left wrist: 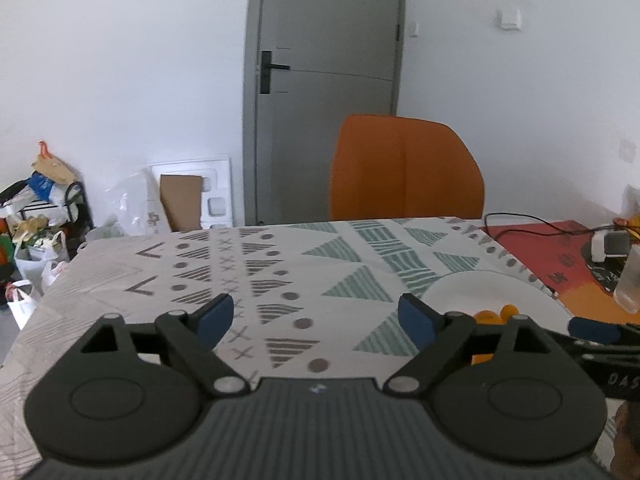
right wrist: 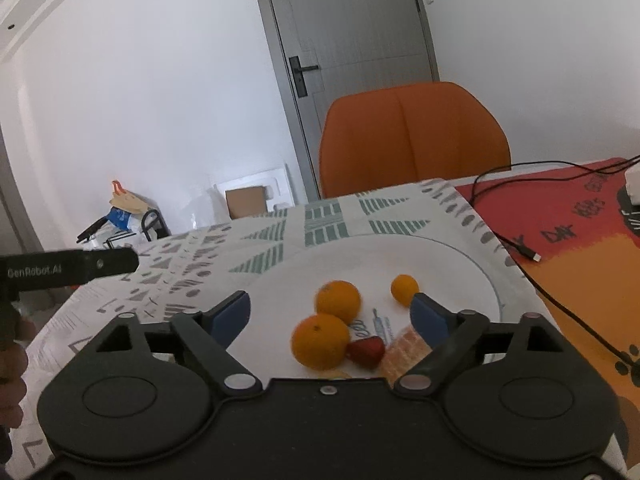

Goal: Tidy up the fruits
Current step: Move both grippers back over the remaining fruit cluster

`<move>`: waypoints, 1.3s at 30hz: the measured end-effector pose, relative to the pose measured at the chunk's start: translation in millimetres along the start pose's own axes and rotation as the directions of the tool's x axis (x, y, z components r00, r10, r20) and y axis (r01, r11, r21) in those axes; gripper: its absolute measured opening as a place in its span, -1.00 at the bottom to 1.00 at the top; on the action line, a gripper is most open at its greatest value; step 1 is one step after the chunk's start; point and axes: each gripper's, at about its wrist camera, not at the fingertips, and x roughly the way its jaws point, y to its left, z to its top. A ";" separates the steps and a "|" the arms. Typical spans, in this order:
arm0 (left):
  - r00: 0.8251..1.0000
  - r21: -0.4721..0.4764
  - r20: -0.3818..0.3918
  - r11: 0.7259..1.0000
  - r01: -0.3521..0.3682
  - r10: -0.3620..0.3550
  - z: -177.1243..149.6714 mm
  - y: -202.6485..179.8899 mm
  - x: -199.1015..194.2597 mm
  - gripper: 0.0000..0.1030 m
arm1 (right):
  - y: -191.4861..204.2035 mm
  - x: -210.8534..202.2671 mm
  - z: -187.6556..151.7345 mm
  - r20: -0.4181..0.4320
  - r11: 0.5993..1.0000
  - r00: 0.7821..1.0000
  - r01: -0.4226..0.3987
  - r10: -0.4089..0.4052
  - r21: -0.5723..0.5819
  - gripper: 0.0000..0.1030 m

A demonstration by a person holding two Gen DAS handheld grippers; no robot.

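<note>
Fruit sits gathered on a white plate that rests on the patterned tablecloth. From the right wrist camera, two oranges touch each other near the plate's centre: the near orange lies at about 7 o'clock from the far orange. A small kumquat lies apart at 3 o'clock from the far orange. A strawberry touches the near orange on its 3 o'clock side, and a peeled citrus piece lies just beside the strawberry, partly behind the right finger.

The right gripper hangs over the near half of the plate, jaws spread wide with nothing between them; the oranges and strawberry show in the gap. The left gripper hovers over bare tablecloth, jaws likewise spread wide and empty. In the left wrist view the plate lies at 3 o'clock of that gripper, with only scraps of orange fruit showing past its right finger.

An orange chair stands at 12 o'clock behind the table, before a grey door. A red mat with a black cable lies at 2 o'clock of the plate.
</note>
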 end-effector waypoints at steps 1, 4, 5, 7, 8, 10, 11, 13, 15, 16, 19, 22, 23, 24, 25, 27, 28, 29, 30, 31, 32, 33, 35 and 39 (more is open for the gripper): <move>1.000 -0.009 -0.001 1.000 -0.006 0.006 -0.7 4.3 -1.5 0.72 | 2.1 0.0 0.5 -0.004 1.000 1.000 0.004 -0.004 0.003 0.76; 1.000 -0.048 0.007 0.999 -0.016 0.016 -2.8 19.1 -8.9 0.72 | 9.9 -3.9 2.4 -0.005 1.000 1.000 0.016 -0.016 -0.002 0.76; 1.000 -0.058 0.014 0.998 -0.016 0.017 -3.3 23.4 -12.4 0.73 | 13.1 -6.0 3.0 -0.002 1.000 1.000 0.019 -0.019 -0.008 0.80; 1.000 -0.070 0.025 0.997 -0.016 0.018 -5.5 32.7 -19.5 0.75 | 20.7 -11.8 4.4 0.008 1.000 1.000 0.019 -0.019 -0.016 0.93; 0.999 -0.075 0.026 0.997 -0.019 0.021 -6.6 36.1 -22.0 0.77 | 24.5 -14.4 4.7 0.012 1.000 1.000 0.016 -0.016 -0.020 0.98; 0.999 -0.085 0.026 0.996 -0.028 0.030 -10.3 45.6 -27.7 0.80 | 31.4 -17.9 5.4 0.010 1.000 1.000 0.011 -0.011 -0.028 1.00; 0.999 -0.092 0.023 0.995 -0.034 0.036 -12.3 51.3 -30.5 0.80 | 34.2 -18.8 5.4 0.007 0.999 1.000 0.010 -0.010 -0.030 1.00; 0.999 -0.107 0.013 0.993 -0.039 0.041 -16.1 61.4 -35.6 0.80 | 39.0 -19.9 6.1 -0.004 1.000 1.000 0.009 -0.009 -0.026 1.00; 0.999 -0.114 0.000 0.993 -0.036 0.036 -19.0 69.6 -40.3 0.80 | 42.8 -20.7 7.4 -0.017 1.000 1.000 0.006 -0.006 -0.017 1.00; 0.999 -0.117 -0.007 0.992 -0.038 0.038 -20.4 73.8 -43.6 0.80 | 45.3 -21.6 8.1 -0.022 1.000 1.000 0.005 -0.006 -0.015 1.00; 1.000 -0.122 -0.007 0.992 -0.031 0.030 -24.4 83.7 -54.8 0.80 | 53.0 -25.2 10.0 -0.031 1.000 0.999 -0.006 0.006 -0.009 1.00; 1.000 -0.120 -0.005 0.992 -0.026 0.026 -28.0 90.0 -64.0 0.80 | 62.7 -27.6 9.7 -0.035 1.000 0.999 -0.015 0.015 -0.017 1.00; 1.000 -0.121 -0.003 0.992 -0.025 0.025 -29.9 92.9 -67.8 0.80 | 65.1 -27.5 9.6 -0.039 1.000 0.999 -0.017 0.016 -0.021 1.00; 1.000 -0.124 -0.002 0.992 -0.024 0.024 -30.9 94.7 -70.8 0.80 | 68.2 -27.9 9.3 -0.045 1.000 0.999 -0.019 0.018 -0.022 1.00; 1.000 -0.128 0.001 0.992 -0.021 0.021 -31.9 96.7 -74.1 0.80 | 71.1 -28.5 9.4 -0.054 0.999 0.998 -0.026 0.025 -0.022 1.00; 1.000 -0.133 0.002 0.991 -0.022 0.023 -33.6 100.0 -80.0 0.81 | 76.2 -30.5 9.8 -0.065 0.999 0.997 -0.042 0.040 -0.026 1.00; 1.000 -0.135 0.004 0.991 -0.023 0.024 -34.8 101.7 -83.0 0.81 | 78.6 -32.2 10.0 -0.065 0.999 0.997 -0.046 0.045 -0.028 1.00; 1.000 -0.136 0.004 0.990 -0.026 0.026 -36.1 103.7 -86.0 0.80 | 80.8 -33.7 10.0 -0.064 0.998 0.997 -0.050 0.048 -0.030 1.00; 1.000 -0.136 0.003 0.990 -0.029 0.030 -37.3 105.7 -88.3 0.80 | 82.4 -34.5 9.8 -0.064 0.998 0.997 -0.052 0.050 -0.032 1.00; 0.999 -0.138 0.003 0.990 -0.033 0.034 -38.5 107.4 -90.5 0.80 | 84.1 -35.0 9.4 -0.067 0.998 0.996 -0.054 0.052 -0.034 1.00; 0.999 -0.141 0.002 0.989 -0.037 0.038 -39.8 109.6 -93.1 0.80 | 85.2 -35.2 9.1 -0.070 0.998 0.996 -0.057 0.054 -0.035 1.00; 0.999 -0.144 0.001 0.989 -0.040 0.041 -40.8 111.9 -94.8 0.81 | 87.1 -35.6 8.6 -0.073 0.997 0.996 -0.061 0.059 -0.037 1.00; 0.999 -0.150 -0.001 0.988 -0.044 0.045 -42.8 117.6 -98.6 0.80 | 91.3 -35.9 7.4 -0.082 0.996 0.994 -0.073 0.069 -0.048 1.00; 0.998 -0.163 -0.014 0.985 -0.056 0.054 -44.5 125.6 -100.9 0.81 | 98.0 -36.2 7.2 -0.095 0.993 0.992 -0.095 0.088 -0.064 1.00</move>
